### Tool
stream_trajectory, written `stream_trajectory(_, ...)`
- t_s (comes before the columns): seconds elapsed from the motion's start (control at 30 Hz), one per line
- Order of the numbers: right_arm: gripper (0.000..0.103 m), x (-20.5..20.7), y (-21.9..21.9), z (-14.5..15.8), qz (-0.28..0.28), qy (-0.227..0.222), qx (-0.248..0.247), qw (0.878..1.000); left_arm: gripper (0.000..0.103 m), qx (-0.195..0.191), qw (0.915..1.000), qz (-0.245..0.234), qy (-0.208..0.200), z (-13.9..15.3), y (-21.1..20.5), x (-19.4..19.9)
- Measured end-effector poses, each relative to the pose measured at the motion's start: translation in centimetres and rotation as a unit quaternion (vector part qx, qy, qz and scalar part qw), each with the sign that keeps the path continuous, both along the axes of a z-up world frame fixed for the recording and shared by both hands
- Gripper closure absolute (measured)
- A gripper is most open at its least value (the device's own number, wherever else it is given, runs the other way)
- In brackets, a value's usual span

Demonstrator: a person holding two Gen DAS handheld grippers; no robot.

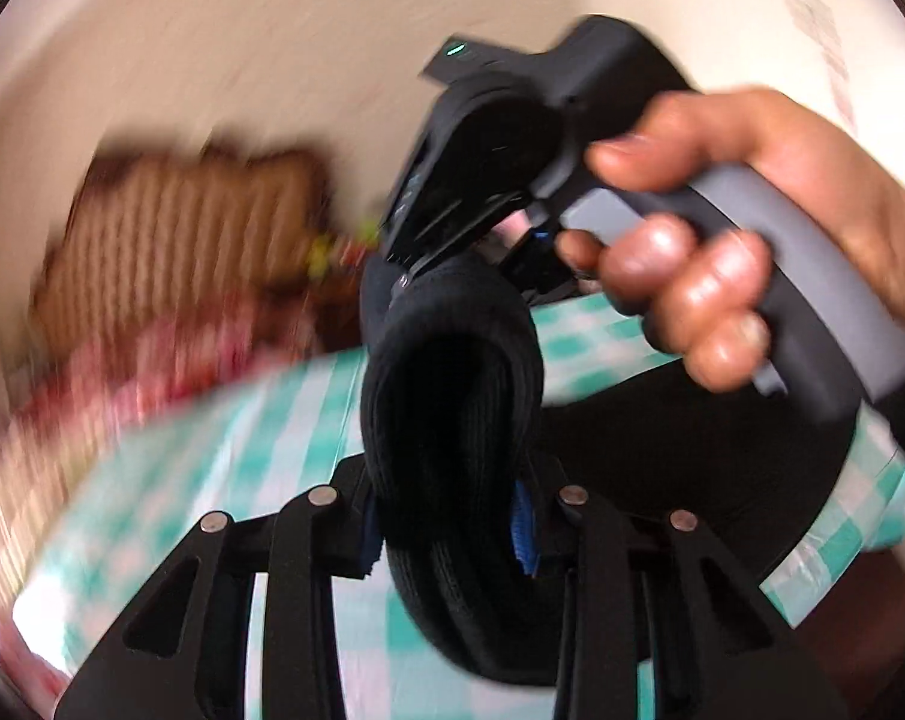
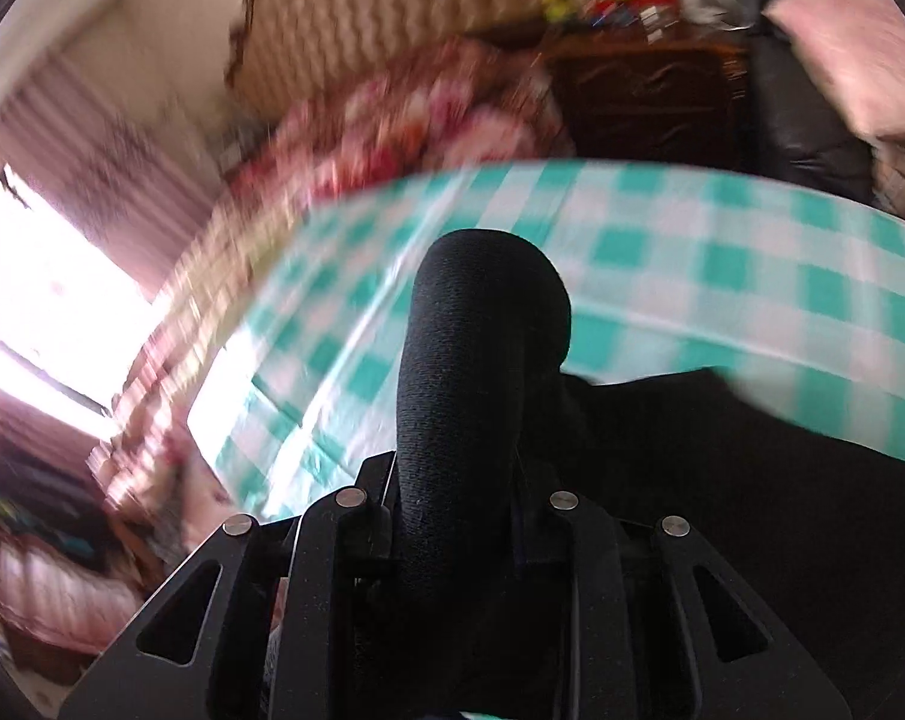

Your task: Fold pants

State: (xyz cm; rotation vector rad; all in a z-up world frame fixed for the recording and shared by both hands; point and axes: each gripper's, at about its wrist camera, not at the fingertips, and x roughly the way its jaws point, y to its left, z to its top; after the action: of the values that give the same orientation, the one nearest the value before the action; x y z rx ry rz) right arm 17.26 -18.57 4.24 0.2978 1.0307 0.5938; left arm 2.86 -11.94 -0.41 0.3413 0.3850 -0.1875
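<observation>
The black pants [image 1: 452, 396] bulge as a thick ribbed fold between my left gripper's [image 1: 452, 540] fingers, which are shut on them. The rest of the pants [image 1: 680, 456] trails right over the green-and-white checked table cloth [image 1: 260, 468]. My right gripper [image 1: 488, 222], held by a hand [image 1: 722, 228], shows in the left wrist view, also clamped on the pants' top edge. In the right wrist view my right gripper [image 2: 458, 516] is shut on a fold of the black pants [image 2: 476, 360], and more of them spread to the right [image 2: 752, 480].
The checked cloth [image 2: 692, 252] covers the table. Behind it are a red-and-pink patterned blanket [image 2: 392, 114], a brown zigzag cushion [image 2: 392, 18], a dark wooden cabinet [image 2: 650, 96] with clutter, and a black sofa with a pink pillow [image 2: 848, 60]. A bright window [image 2: 44, 294] is at left.
</observation>
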Motion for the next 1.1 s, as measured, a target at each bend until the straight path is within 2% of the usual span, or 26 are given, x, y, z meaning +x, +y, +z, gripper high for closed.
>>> stream_trajectory(0.07, 0.078, -0.9, -6.3, 0.4, -0.037, -0.008, 0.021, 0.999, 0.07, 0.06, 0.9968, -0.042, -0.032, 0.3, -5.8, -0.6)
stream_trajectory(0.13, 0.078, -2.0, -12.5, -0.7, -0.08, -0.003, 0.034, 0.996, 0.07, 0.119, 0.9873, -0.089, -0.056, -0.9, -12.2, -1.3)
stream_trajectory(0.2, 0.078, -2.6, -17.5, -2.8, -0.113, 0.013, 0.041, 0.993, 0.07, 0.157, 0.978, -0.119, -0.069, -2.7, -16.7, -1.7)
stream_trajectory(0.27, 0.077, -3.1, -21.5, -6.2, -0.135, 0.034, 0.021, 0.99, 0.07, 0.198, 0.9657, -0.151, -0.073, -5.8, -21.2, -2.2)
stream_trajectory(0.37, 0.068, -2.9, -24.2, -11.4, -0.145, 0.065, -0.019, 0.987, 0.069, 0.262, 0.9465, -0.178, -0.059, -12.0, -26.7, -2.3)
stream_trajectory(0.4, 0.066, -2.7, -24.8, -13.2, -0.145, 0.078, -0.019, 0.986, 0.064, 0.278, 0.9413, -0.182, -0.061, -13.4, -27.6, -2.3)
stream_trajectory(0.43, 0.062, -2.8, -25.4, -13.9, -0.143, 0.078, -0.007, 0.987, 0.052, 0.301, 0.9337, -0.181, -0.071, -15.0, -28.3, -2.5)
stream_trajectory(0.47, 0.058, -2.7, -25.7, -13.9, -0.14, 0.075, 0.006, 0.987, 0.045, 0.319, 0.9266, -0.182, -0.082, -16.0, -28.6, -2.7)
stream_trajectory(0.5, 0.048, -2.9, -25.9, -13.7, -0.137, 0.065, 0.02, 0.988, 0.037, 0.327, 0.9222, -0.185, -0.092, -16.5, -28.3, -3.0)
stream_trajectory(0.53, 0.037, -3.1, -26.0, -13.3, -0.136, 0.056, 0.02, 0.989, 0.032, 0.328, 0.9204, -0.187, -0.101, -16.7, -27.9, -3.3)
stream_trajectory(0.57, 0.033, -3.3, -26.1, -12.6, -0.134, 0.042, 0.015, 0.99, 0.03, 0.326, 0.9205, -0.186, -0.108, -16.8, -27.4, -3.4)
stream_trajectory(0.7, 0.031, -2.5, -26.3, -11.5, -0.122, 0.033, 0.007, 0.992, 0.03, 0.324, 0.9223, -0.174, -0.119, -16.9, -25.4, -3.1)
stream_trajectory(0.77, 0.031, -1.6, -25.0, -12.0, -0.107, 0.046, -0.027, 0.993, 0.043, 0.325, 0.9232, -0.179, -0.102, -17.2, -25.4, -2.7)
stream_trajectory(0.8, 0.036, -1.8, -25.5, -12.4, -0.105, 0.053, -0.041, 0.992, 0.059, 0.326, 0.9224, -0.183, -0.095, -17.3, -25.3, -2.9)
stream_trajectory(0.83, 0.056, -1.4, -25.0, -12.7, -0.101, 0.061, -0.065, 0.991, 0.066, 0.329, 0.9215, -0.182, -0.097, -17.4, -25.4, -3.0)
stream_trajectory(0.9, 0.067, -1.7, -25.1, -12.5, -0.1, 0.062, -0.086, 0.989, 0.072, 0.327, 0.9213, -0.183, -0.102, -16.8, -25.3, -2.9)
stream_trajectory(0.93, 0.074, -1.7, -25.0, -11.7, -0.094, 0.053, -0.083, 0.991, 0.072, 0.32, 0.9245, -0.181, -0.1, -16.1, -25.3, -2.7)
stream_trajectory(1.0, 0.078, -1.8, -25.1, -9.7, -0.09, 0.033, -0.079, 0.992, 0.073, 0.312, 0.9273, -0.174, -0.111, -14.8, -25.2, -2.4)
stream_trajectory(1.1, 0.078, -2.1, -25.3, -7.6, -0.088, 0.011, -0.093, 0.992, 0.073, 0.312, 0.9253, -0.174, -0.127, -13.1, -25.5, -1.8)
